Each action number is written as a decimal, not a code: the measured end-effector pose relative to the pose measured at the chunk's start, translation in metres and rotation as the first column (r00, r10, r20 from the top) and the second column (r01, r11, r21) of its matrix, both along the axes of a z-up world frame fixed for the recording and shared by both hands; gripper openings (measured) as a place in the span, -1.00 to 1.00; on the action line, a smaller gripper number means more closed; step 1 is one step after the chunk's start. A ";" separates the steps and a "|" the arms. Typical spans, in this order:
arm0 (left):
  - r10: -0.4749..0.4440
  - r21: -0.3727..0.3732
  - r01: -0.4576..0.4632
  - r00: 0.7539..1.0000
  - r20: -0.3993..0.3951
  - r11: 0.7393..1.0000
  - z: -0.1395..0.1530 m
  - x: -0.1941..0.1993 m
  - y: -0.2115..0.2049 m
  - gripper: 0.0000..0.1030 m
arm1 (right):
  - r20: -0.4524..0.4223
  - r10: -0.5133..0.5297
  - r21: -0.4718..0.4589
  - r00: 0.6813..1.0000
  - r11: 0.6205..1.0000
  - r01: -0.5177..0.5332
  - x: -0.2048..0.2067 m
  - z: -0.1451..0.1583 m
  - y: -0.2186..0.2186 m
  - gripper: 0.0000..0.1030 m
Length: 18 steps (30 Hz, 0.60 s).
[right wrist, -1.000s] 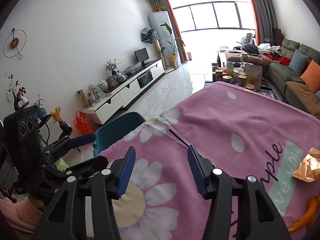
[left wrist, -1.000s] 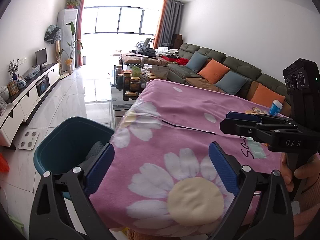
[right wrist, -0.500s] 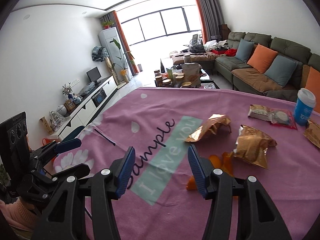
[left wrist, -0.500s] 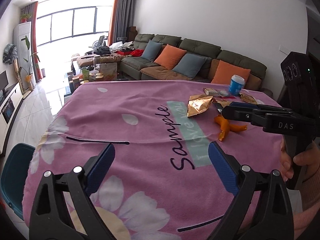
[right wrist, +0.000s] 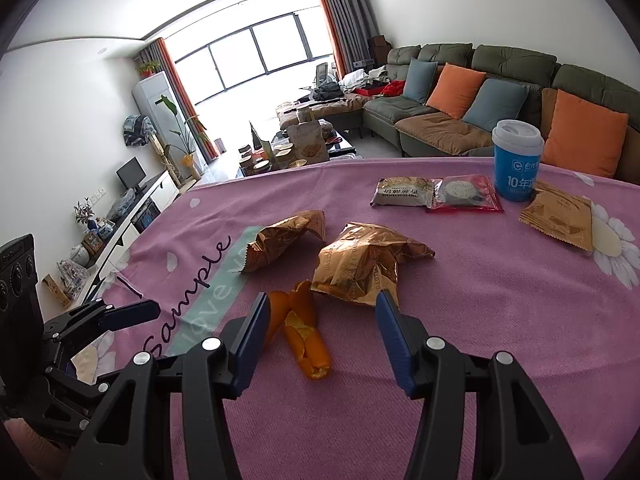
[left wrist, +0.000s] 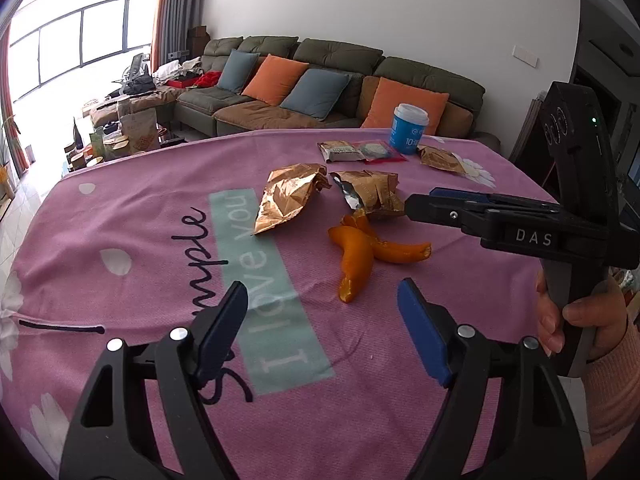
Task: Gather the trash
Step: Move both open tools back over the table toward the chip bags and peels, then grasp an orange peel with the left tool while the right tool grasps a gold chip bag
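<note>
A counter [left wrist: 460, 320] draped in a pink cloth [left wrist: 152, 184] with white daisies and a pale green strip of lettering carries the litter. Near the middle lies an orange peel [left wrist: 360, 252], curled in several strips. Just behind it sit two crumpled gold wrappers: the left gold wrapper [left wrist: 290, 196] lies partly over the green strip, the right gold wrapper [left wrist: 370, 192] touches the far tip of the peel. Farther back a grey snack packet [right wrist: 402, 197] and a red-edged clear packet [right wrist: 464, 196] lie side by side, overlapping a little, with a blue paper cup [right wrist: 516, 160] with a white lid standing upright just beyond them and a flat gold sachet [right wrist: 558, 220] to its right.

The left gripper [left wrist: 320, 320] hovers over the cloth near the peel; its fingers are closing but stand well apart, with nothing between them. The right gripper [right wrist: 320, 336] hangs low above the peel, its fingers about half open and gripping nothing; in its own view the peel shows in the gap and the right gold wrapper sits just ahead. A hand [left wrist: 580, 320] in a pink sleeve holds its handle
</note>
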<state>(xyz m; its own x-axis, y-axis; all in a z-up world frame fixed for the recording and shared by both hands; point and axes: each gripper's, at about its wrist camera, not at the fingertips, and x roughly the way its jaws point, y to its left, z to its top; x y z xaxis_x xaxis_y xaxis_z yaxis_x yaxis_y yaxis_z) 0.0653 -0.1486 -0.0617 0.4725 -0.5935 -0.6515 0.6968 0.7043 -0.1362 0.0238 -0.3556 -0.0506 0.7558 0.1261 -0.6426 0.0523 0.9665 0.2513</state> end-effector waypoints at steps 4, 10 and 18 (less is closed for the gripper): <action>-0.025 0.027 0.026 0.999 -0.033 0.999 -0.007 0.008 -0.022 0.25 | -0.011 -0.003 0.012 1.000 1.000 0.003 0.001 -0.005 -0.005 0.02; -0.034 0.060 0.040 0.995 -0.092 0.997 -0.018 0.020 -0.043 -0.02 | -0.034 -0.025 0.052 0.999 0.998 0.026 0.013 -0.010 -0.019 0.02; -0.043 0.050 0.052 0.986 -0.161 0.997 -0.030 0.030 -0.050 -0.55 | -0.085 -0.047 0.090 0.995 0.994 0.054 0.043 -0.021 -0.029 0.02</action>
